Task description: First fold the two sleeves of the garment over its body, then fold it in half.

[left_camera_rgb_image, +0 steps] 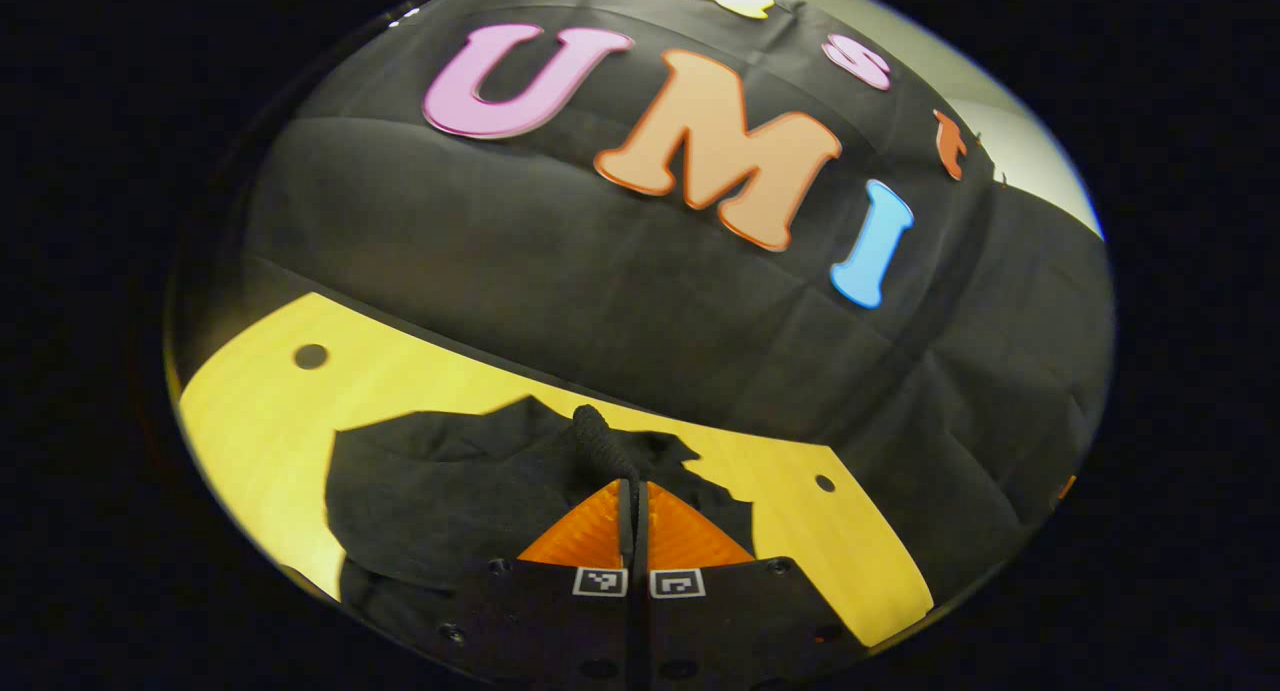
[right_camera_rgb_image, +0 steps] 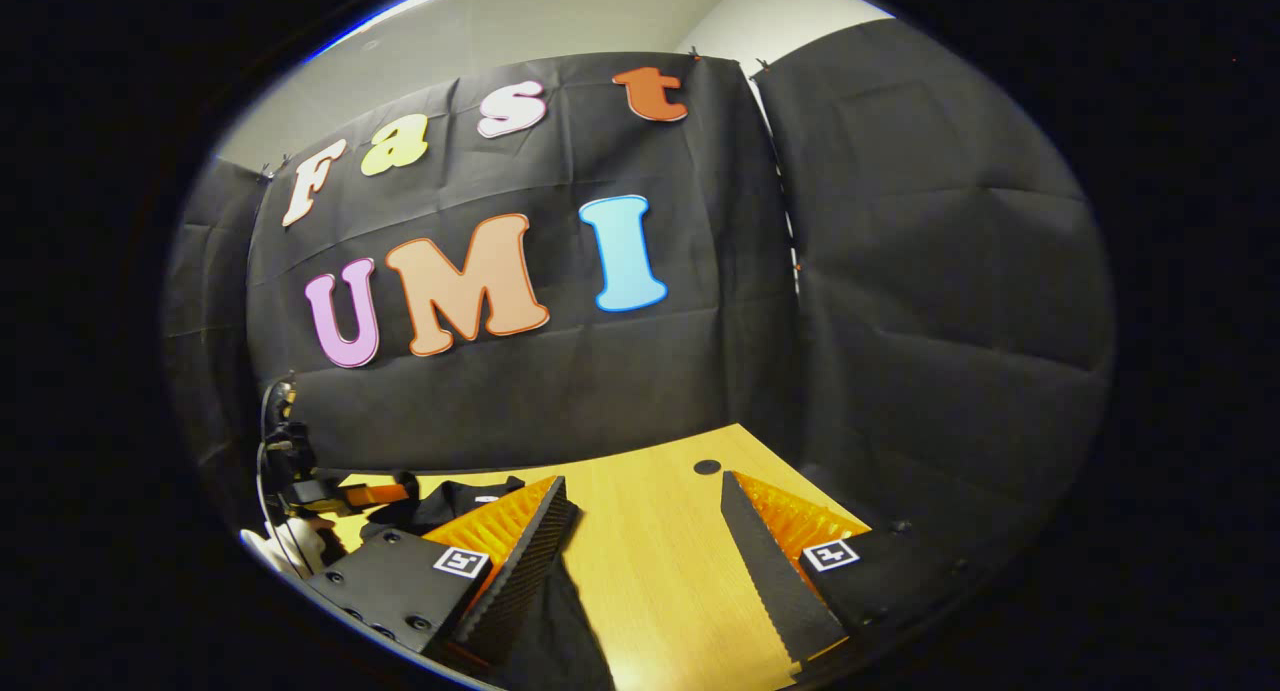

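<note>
The tabletop point(left_camera_rgb_image: 250, 421) carries the dark garment point(left_camera_rgb_image: 440, 491), which lies crumpled near the wall-side edge. The left tongs point(left_camera_rgb_image: 634, 491) are pinched together on a ridge of the garment's cloth, lifted above the rest. The right tongs point(right_camera_rgb_image: 640, 501) are spread wide over bare tabletop, beside the garment, holding nothing.

No readable txt; just square coded markers on left tool point(left_camera_rgb_image: 634, 491) & right tool point(right_camera_rgb_image: 645, 511).
</note>
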